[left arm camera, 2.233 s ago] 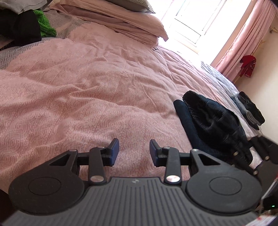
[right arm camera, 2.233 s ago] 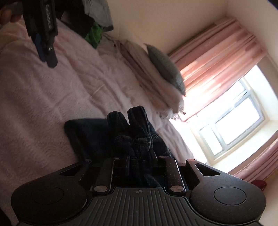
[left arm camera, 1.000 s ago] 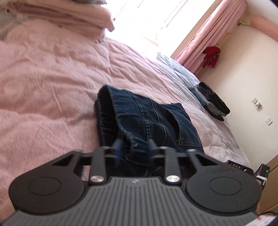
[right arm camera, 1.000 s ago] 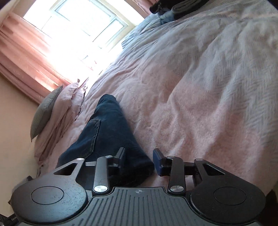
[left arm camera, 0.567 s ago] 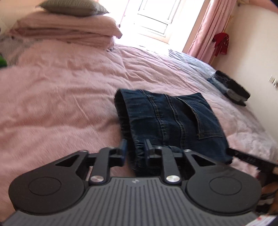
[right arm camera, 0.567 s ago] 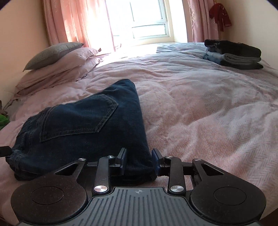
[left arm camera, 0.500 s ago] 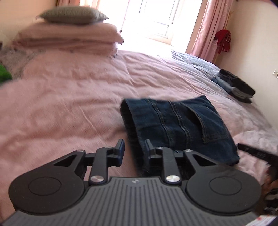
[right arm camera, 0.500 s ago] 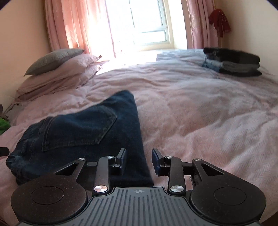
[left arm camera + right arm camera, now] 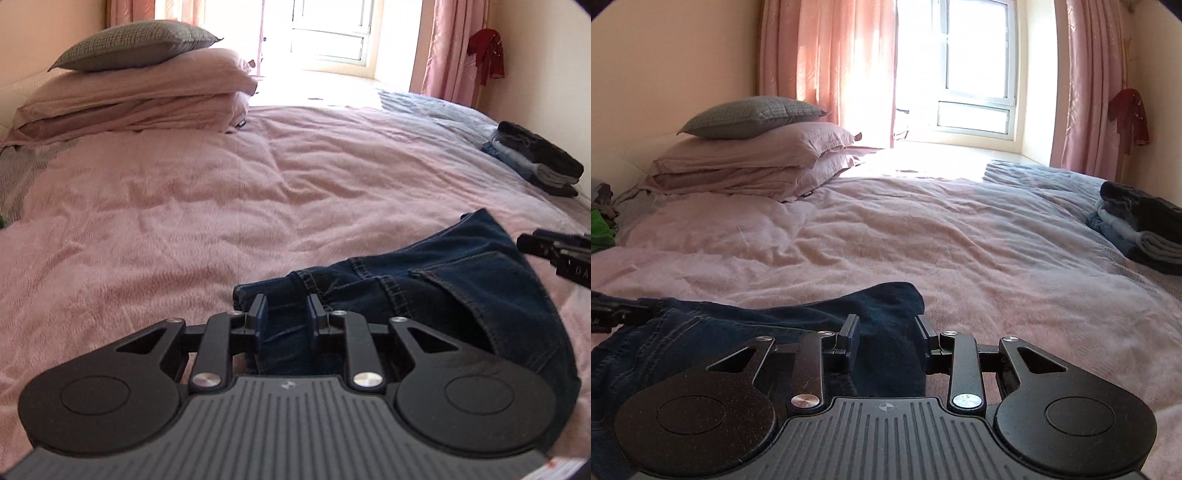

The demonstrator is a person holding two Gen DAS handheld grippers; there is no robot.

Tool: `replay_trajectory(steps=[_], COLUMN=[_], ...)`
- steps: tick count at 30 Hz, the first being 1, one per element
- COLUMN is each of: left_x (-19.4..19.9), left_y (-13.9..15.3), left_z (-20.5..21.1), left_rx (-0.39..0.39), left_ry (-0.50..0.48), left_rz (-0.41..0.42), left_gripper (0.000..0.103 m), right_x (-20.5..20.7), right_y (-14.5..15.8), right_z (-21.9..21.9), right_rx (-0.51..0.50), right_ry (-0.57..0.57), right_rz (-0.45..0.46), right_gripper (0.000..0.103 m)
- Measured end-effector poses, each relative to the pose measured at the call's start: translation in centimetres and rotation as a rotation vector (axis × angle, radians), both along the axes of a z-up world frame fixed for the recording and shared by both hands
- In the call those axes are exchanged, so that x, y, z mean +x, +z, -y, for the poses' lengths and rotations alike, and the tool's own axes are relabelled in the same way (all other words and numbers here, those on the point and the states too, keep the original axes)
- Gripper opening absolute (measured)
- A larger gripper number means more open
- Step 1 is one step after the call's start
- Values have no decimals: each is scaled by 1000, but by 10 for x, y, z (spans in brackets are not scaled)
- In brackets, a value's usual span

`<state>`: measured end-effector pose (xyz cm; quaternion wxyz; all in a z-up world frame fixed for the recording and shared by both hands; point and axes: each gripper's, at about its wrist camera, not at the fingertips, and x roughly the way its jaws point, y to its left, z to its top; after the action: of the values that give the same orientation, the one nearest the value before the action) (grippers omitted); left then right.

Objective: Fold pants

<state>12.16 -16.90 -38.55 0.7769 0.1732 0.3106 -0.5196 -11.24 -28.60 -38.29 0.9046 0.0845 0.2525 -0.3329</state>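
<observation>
My view: dark blue jeans [image 9: 461,280] on pink bedspread [image 9: 221,206]; grey checked cushion [image 9: 136,44] beyond them.

Strong daylight pours through the white-framed window [image 9: 975,74] between pink curtains [image 9: 827,66], blowing out the panes and the far edge of the pink quilted bed [image 9: 221,206]. Fisheye bending curves both views' corners; nearby dark denim looks slightly soft.
</observation>
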Motion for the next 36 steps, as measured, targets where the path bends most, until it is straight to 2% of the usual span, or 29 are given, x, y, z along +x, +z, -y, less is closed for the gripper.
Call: replay_trajectory(steps=[2,4,9,11,14,18,21,23,25,29,31,33,34,35,36], left_x=[2,2,7,1,-12,-42,-54,-55,-54,-58,-62,-69,-72,-76,-80], left_y=[-14,-18,-8,8,31,37,23,13,7,13,24,37,42,47,51], left_z=[-3,-3,-6,-18,-52,-86,-89,-84,-77,-72,-79,-88,-93,-99,-105], left_rx=[-21,-29,-23,-49,-88,-64,-23,-21,-6,13,11,8,16,24,30], left_ry=[12,15,29,36,-6,-73,-79,-61,-37,-4,4,8,10,7,5], left_rz=[11,21,4,-2,-36,-26,-17,-11,-17,-7,-13,-11,-13,-20,-23], left_gripper=[20,20,20,17,17,17,18,19,20,19,21,32,46,52,52], right_x=[14,20,-2,-24,-61,-96,-94,-82,-73,-63,-69,-79,-84,-88,-91], right_y=[-18,-32,-14,-1,20,27,17,1,-10,-6,2,11,17,21,26], right_z=[19,31,27,14,-19,-70,-94,-97,-96,-100,-104,-111,-116,-120,-127], right_rx=[35,65,107,121,161,212,224,230,246,218,229,256,273,284,289], right_ry=[24,38,-7,-38,-68,-66,-52,-54,-76,-107,-132,-138,-145,-154,-156], right_rz=[-66,-94,-55,-11,31,61,4,-65,-97,-148,-129,-75,-48,-29,-11], right_gripper=[29,29,29,29,29,29,29,29,29,30,30,35,40,44,45])
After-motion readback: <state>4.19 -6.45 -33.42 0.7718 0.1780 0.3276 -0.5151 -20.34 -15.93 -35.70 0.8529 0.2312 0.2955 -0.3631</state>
